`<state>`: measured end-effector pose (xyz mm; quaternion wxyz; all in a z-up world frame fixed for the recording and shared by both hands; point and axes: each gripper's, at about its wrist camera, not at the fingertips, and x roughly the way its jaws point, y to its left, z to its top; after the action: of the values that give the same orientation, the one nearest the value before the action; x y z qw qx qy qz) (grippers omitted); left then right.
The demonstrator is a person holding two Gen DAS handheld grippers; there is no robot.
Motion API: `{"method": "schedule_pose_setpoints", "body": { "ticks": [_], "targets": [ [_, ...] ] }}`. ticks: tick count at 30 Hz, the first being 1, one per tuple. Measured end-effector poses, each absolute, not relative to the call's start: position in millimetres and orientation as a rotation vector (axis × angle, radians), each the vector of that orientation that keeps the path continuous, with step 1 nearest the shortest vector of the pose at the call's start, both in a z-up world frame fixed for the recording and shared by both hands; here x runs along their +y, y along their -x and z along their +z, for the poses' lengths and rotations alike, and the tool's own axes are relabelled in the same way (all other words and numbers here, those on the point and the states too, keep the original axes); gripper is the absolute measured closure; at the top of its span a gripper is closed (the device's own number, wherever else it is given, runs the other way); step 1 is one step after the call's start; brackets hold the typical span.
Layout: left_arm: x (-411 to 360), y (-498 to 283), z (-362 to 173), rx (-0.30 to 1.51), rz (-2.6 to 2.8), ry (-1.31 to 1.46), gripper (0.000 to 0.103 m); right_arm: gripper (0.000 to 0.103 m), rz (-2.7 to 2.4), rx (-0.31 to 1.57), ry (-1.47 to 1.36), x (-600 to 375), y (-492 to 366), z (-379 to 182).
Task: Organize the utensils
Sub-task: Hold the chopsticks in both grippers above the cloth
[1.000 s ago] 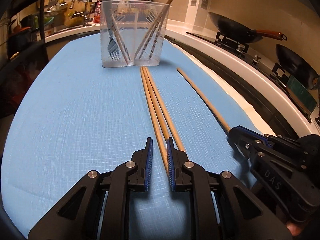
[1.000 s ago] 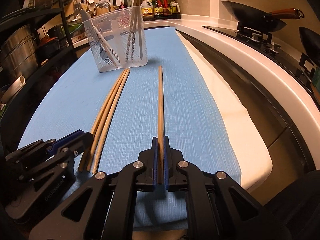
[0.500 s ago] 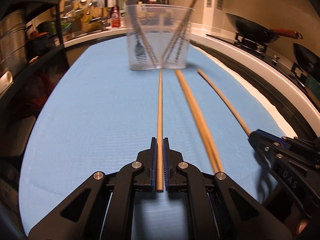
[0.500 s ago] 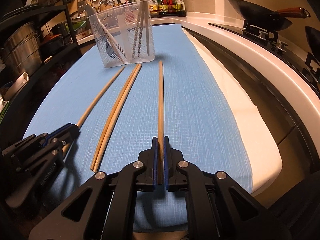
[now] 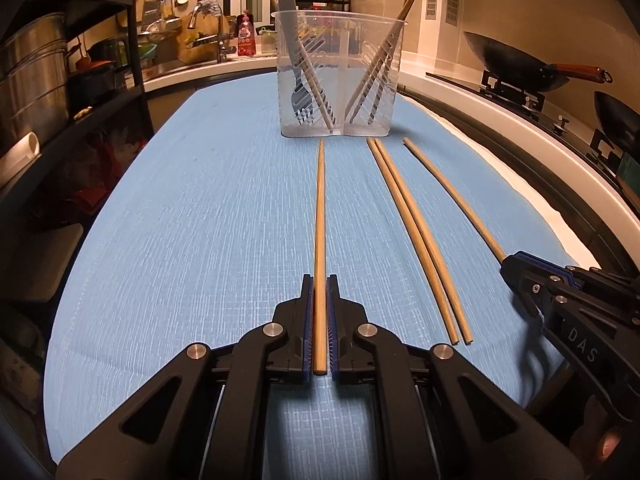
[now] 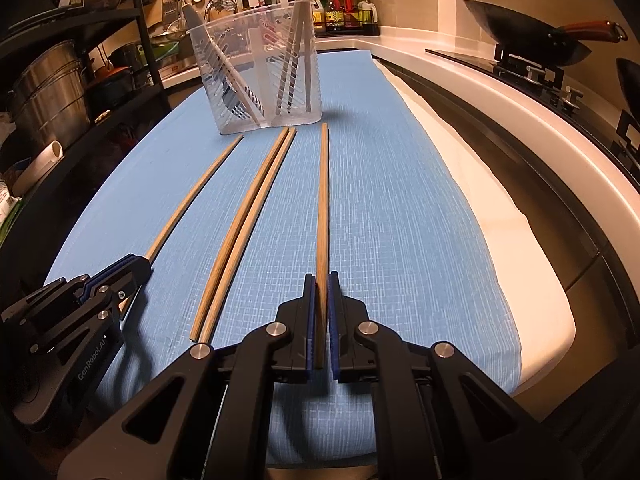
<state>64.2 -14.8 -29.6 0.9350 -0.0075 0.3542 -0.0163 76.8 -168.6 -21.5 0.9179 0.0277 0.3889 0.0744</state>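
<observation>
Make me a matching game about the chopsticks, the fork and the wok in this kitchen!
Things:
1. Fork
2. Pair of loose chopsticks
3. Chopstick in the left tool
4. Wok

Places:
A. On the stove, off to the side
B. Lying side by side on the blue mat, held by nothing
C. Standing in the clear utensil holder
D. Pinched at its near end, its tip pointing at the holder

Pairs: 1-C, 2-B, 3-D, 4-A
</observation>
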Motion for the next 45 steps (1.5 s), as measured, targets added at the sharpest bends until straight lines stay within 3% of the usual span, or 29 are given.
{"method": "schedule_pose_setpoints", "body": {
  "ticks": [45],
  "targets": [
    [-8.2,-65.5,-29.3,0.705,-0.004,0.04,0.097,0.096,0.144,0.779,-0.025,-166.1,-79.1,-20.6]
  ]
}}
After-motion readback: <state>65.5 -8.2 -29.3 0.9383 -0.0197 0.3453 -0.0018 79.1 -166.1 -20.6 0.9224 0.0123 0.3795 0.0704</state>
